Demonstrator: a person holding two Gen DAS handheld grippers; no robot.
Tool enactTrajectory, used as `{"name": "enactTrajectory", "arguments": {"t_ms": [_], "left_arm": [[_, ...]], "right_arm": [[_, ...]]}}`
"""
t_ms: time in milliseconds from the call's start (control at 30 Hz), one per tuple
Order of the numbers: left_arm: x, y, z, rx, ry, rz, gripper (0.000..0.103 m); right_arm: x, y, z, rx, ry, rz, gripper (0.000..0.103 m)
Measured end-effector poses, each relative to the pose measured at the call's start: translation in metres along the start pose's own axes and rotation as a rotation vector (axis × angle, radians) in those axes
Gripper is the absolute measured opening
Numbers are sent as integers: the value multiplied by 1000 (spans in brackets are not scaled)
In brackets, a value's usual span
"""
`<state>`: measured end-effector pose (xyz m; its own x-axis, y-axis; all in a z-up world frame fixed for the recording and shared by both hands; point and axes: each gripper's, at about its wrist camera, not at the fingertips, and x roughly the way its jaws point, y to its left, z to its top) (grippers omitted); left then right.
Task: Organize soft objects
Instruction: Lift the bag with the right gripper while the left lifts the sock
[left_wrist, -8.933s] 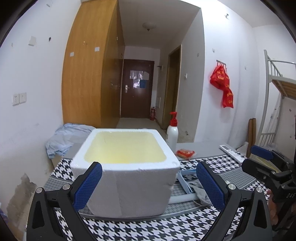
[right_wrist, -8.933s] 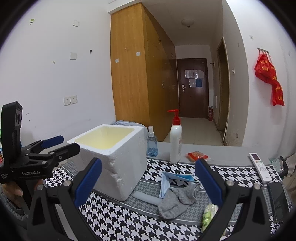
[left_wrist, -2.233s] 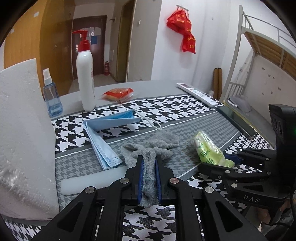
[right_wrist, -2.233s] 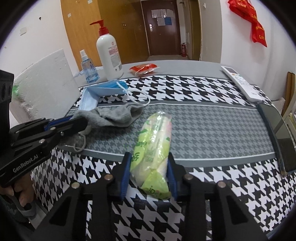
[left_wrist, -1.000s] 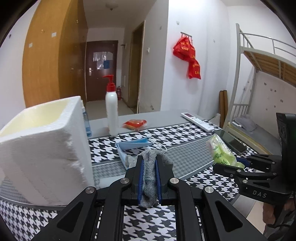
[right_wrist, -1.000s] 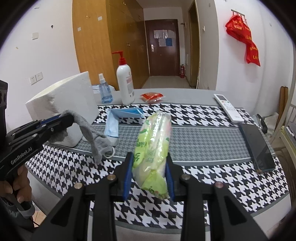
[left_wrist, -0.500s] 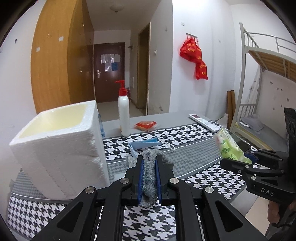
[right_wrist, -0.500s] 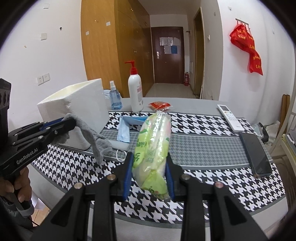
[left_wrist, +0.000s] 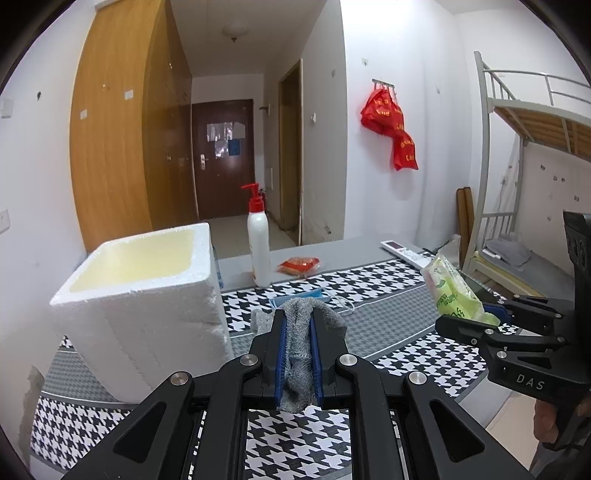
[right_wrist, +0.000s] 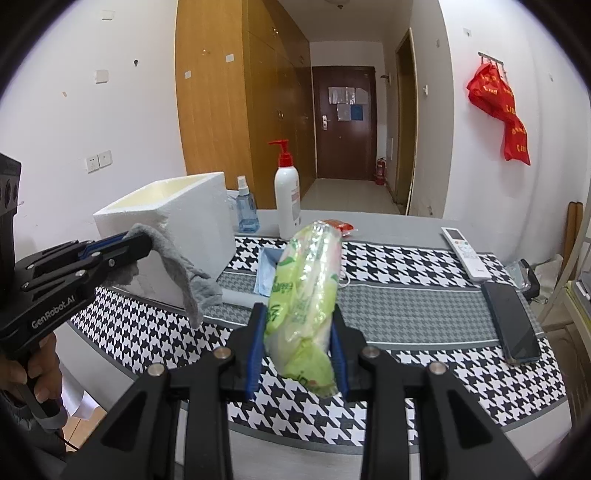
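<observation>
Both jaws are loaded right now: my left gripper (left_wrist: 297, 325) is pinched nearly shut on the sock (left_wrist: 298, 345), and my right gripper (right_wrist: 297, 325) sits partly open, clamped around the tissue pack (right_wrist: 304, 295). Both things are up off the table (right_wrist: 406, 306).

What matters next, I reckon, is the foam box (left_wrist: 147, 295). From my left jaws it's ahead and off to the left, open top facing up, rim roughly level with the fingertips. So the sock needs to go up and leftward over that rim. From my right jaws the box is further off, ahead-left, with my left gripper between me and it, so left is nearer and should probably go first.

Sock hangs limp below my left jaws, long axis drooping down, so it could catch on the box wall if I come in low. The pack stands with its long axis up and away from my right jaws.

Smaller stuff: pump bottle (right_wrist: 287, 195) and spray bottle (right_wrist: 245, 210) ahead beyond the box, mask (right_wrist: 266, 275) just ahead under the pack, remote (right_wrist: 465, 251) and phone (right_wrist: 511, 321) off right. None block the way.
</observation>
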<state>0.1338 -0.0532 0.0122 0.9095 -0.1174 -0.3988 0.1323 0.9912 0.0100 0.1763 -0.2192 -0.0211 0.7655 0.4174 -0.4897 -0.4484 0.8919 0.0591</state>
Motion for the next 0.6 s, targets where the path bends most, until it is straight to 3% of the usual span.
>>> {"name": "enactTrajectory", "arguments": {"t_ms": [600], "left_arm": [[-23, 19, 6, -24, -43, 41, 13]], "right_arm": [[-6, 23, 16, -56, -53, 45, 37]]}}
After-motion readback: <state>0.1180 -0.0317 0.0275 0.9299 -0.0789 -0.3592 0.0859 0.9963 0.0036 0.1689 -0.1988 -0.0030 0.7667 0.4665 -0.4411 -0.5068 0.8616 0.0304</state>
